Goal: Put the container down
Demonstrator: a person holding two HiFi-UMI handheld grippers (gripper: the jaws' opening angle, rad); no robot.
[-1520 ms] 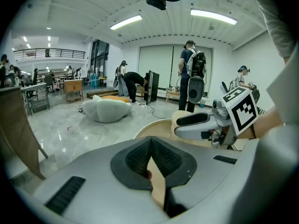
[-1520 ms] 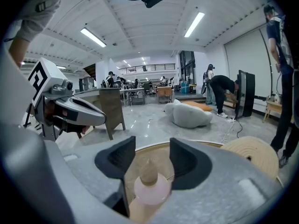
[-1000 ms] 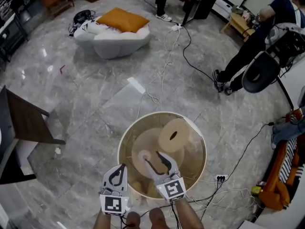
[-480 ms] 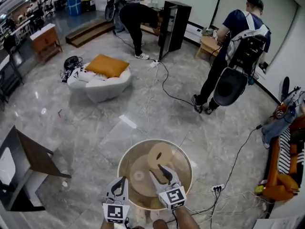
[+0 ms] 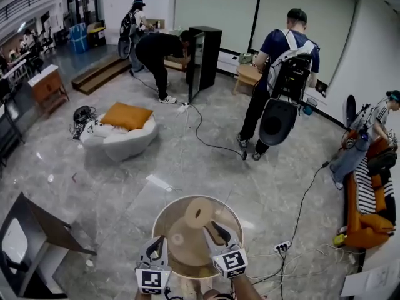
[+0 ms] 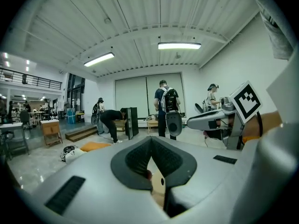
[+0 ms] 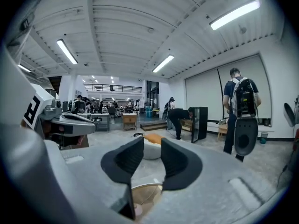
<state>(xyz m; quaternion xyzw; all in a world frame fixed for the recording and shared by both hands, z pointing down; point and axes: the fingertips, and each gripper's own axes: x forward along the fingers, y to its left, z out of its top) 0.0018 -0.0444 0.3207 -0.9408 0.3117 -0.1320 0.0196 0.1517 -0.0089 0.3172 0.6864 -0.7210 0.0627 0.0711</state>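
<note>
Round translucent amber plastic tub (image 5: 197, 197): likely light, flexible wall; hold by rim. Left gripper (image 5: 156, 239) apparently pinched on near-left rim. Right gripper (image 5: 215, 229) jaws apart.

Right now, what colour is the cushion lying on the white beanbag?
The cushion is orange; clearest in the head view.

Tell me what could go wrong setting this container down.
1. Cables lie on the floor right beside the container; its base could land on one and sit tilted.
2. The rolls inside are loose and may shift if it tips.
3. The right gripper is open and grips nothing, and the left gripper is shut near the rim, so support looks one-sided at best.
</note>
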